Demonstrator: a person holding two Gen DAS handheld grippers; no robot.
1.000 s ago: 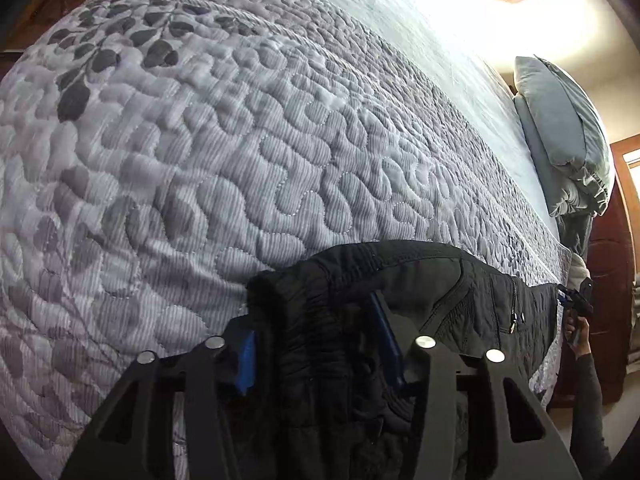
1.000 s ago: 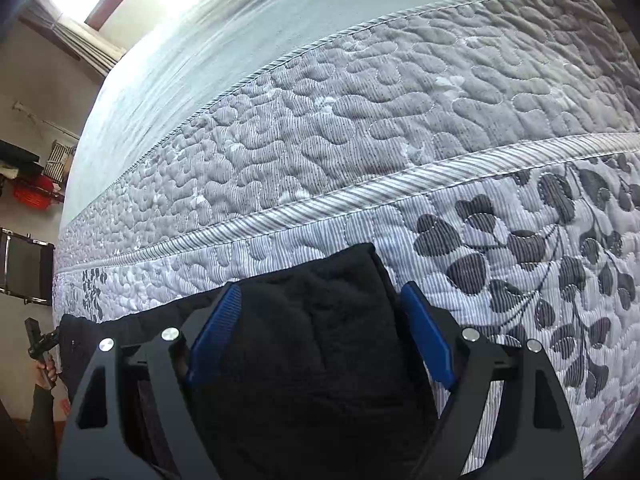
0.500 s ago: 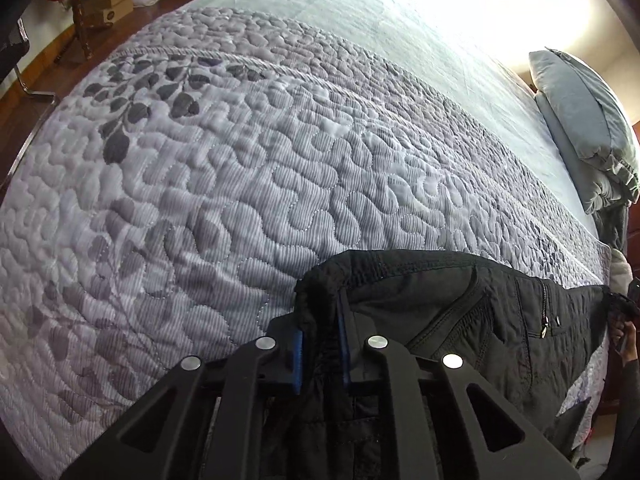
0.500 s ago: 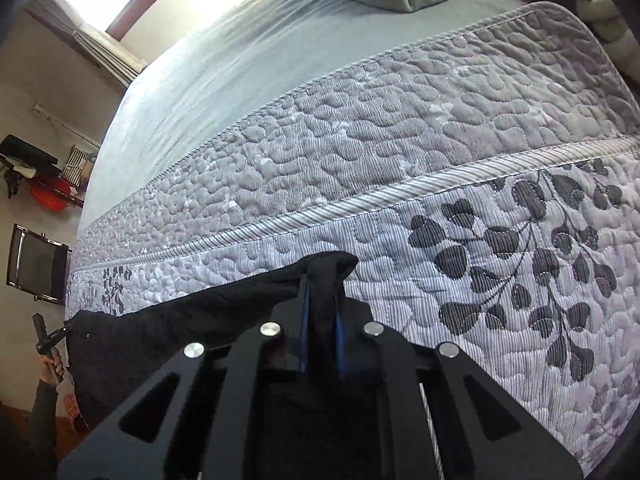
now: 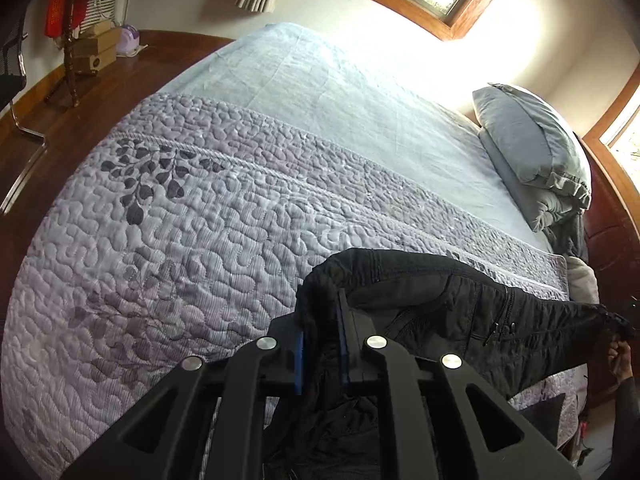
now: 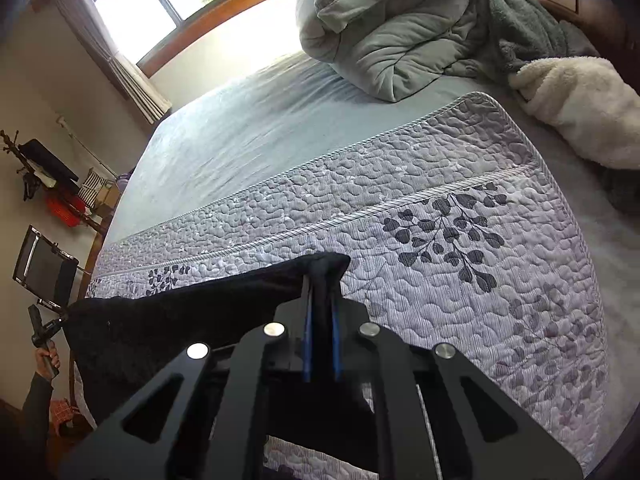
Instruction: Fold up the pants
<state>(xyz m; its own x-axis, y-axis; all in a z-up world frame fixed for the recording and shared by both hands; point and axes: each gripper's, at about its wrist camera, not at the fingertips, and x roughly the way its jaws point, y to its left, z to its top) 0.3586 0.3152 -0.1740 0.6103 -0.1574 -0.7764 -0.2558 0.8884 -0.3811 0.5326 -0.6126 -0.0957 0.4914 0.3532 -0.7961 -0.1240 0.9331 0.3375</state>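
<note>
Black quilted pants (image 5: pixel 460 312) hung stretched in the air between both grippers, above the near edge of the grey leaf-patterned quilted bedspread (image 5: pixel 192 248). A second earlier they lay on it with both jaws standing wide around them. Since then the left gripper (image 5: pixel 322 344) had clamped on the bunched waistband end and the right gripper (image 6: pixel 320 312) on the opposite end, and both had lifted. Judging by that, the cloth was secured and ready to be laid out flat for folding.

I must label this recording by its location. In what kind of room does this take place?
Most likely a bedroom in a home. A wide bed with a lavender quilted coverlet fills the view, grey pillows are stacked at its head, and a wood-framed window with a curtain lets in daylight.
</note>
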